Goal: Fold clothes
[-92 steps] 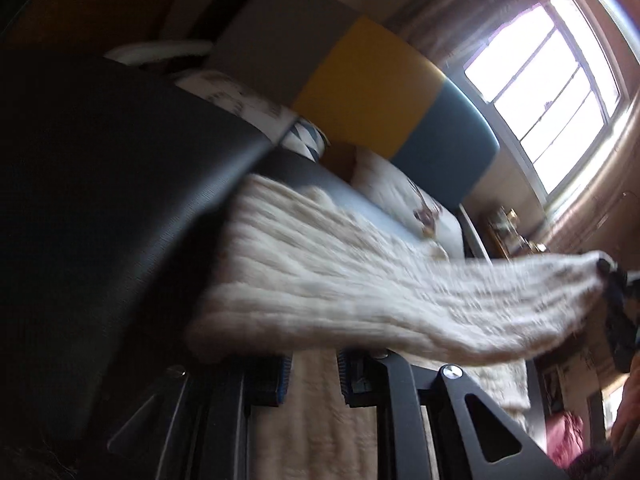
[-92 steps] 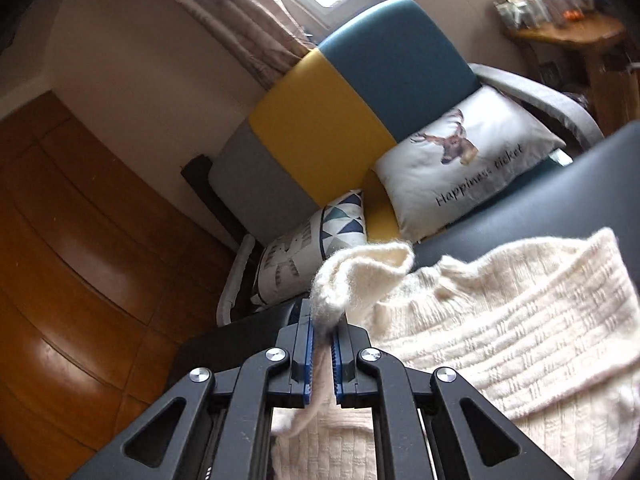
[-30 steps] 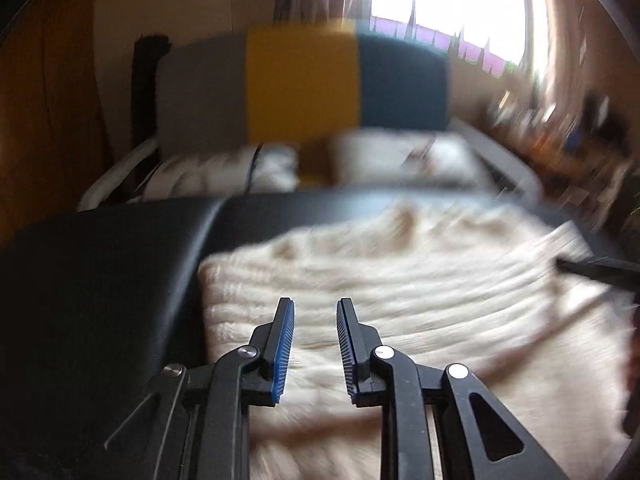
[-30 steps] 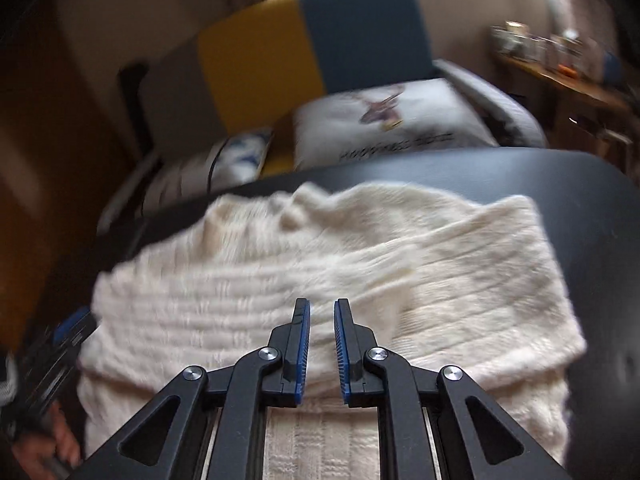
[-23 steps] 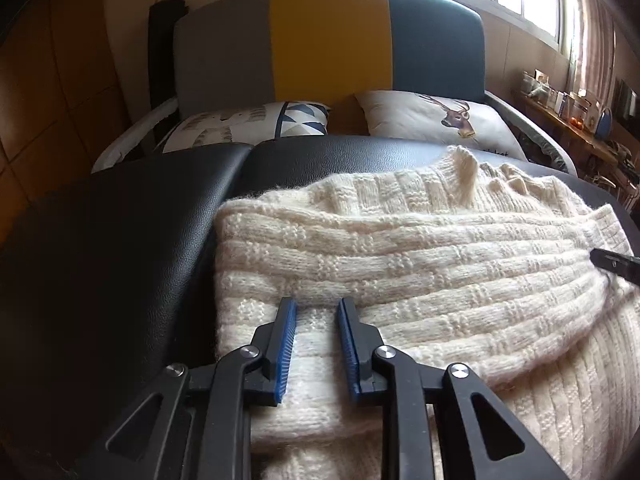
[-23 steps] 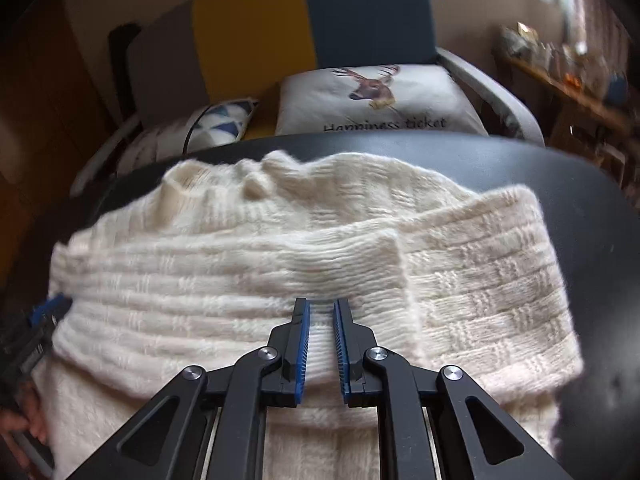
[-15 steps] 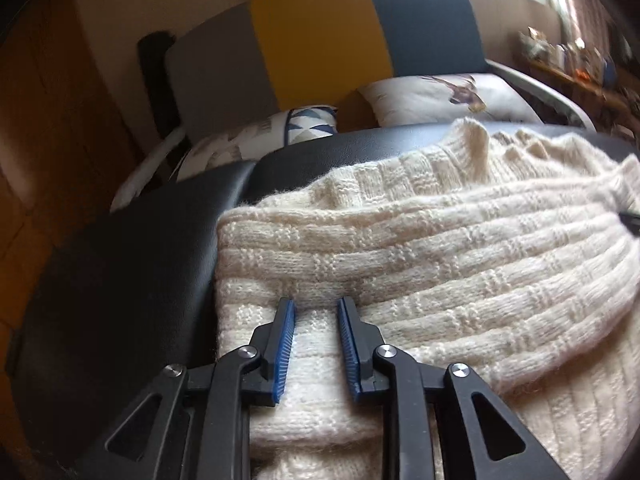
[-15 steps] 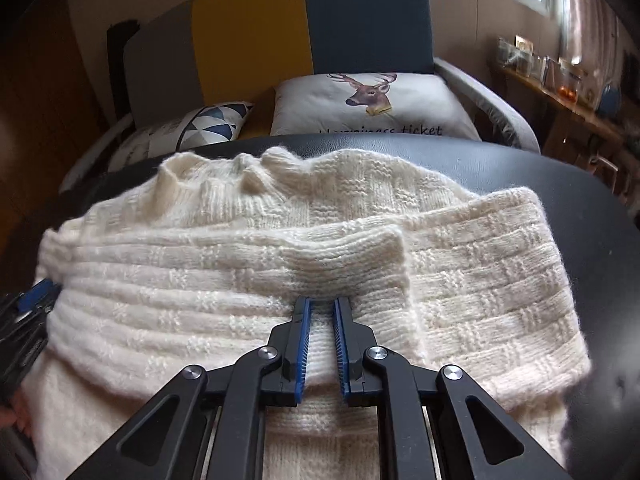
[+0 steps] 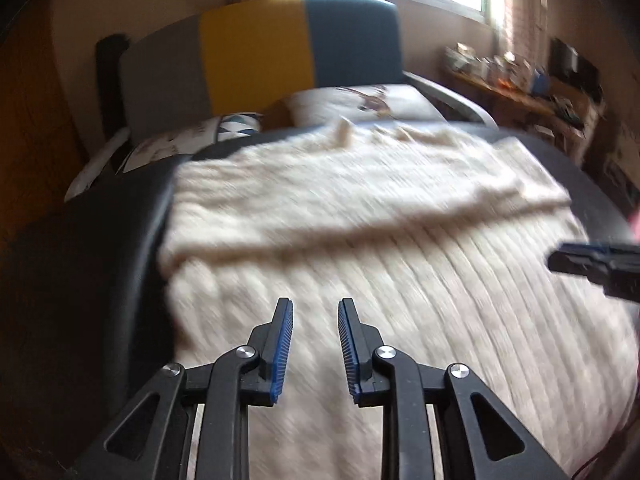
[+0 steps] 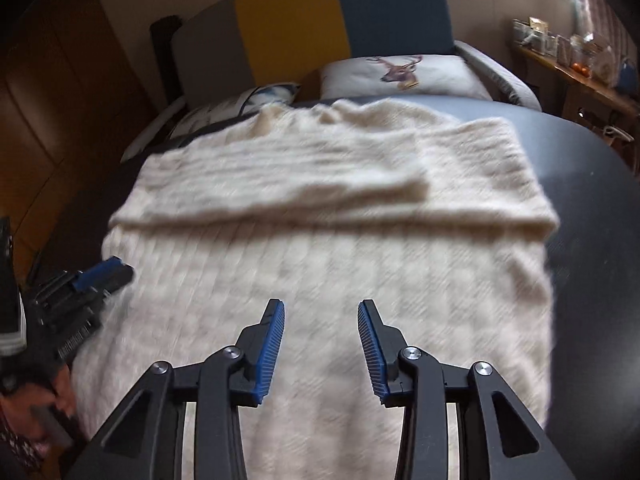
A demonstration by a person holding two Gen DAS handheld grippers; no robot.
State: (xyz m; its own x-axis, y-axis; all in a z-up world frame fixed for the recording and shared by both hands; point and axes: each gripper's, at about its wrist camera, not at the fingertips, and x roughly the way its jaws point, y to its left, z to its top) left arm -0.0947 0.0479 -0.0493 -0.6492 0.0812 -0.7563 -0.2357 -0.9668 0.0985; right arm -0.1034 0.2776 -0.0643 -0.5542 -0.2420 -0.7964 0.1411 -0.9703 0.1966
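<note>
Right wrist view: the cream sweater (image 10: 332,240) lies flat on the black table (image 10: 592,184), sleeves already folded across its top. Both the right gripper (image 10: 321,312) and left gripper (image 9: 315,312) hover above it, parted and empty. Folding the body probably remains.

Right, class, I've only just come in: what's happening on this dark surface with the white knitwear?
A person is folding a cream knit sweater on a black padded surface, with a gripper in each hand. Both sleeves already lie folded across the upper body. The left gripper and the right gripper are open and empty, above the lower part of the sweater. A striped armchair with a deer cushion stands behind.
</note>
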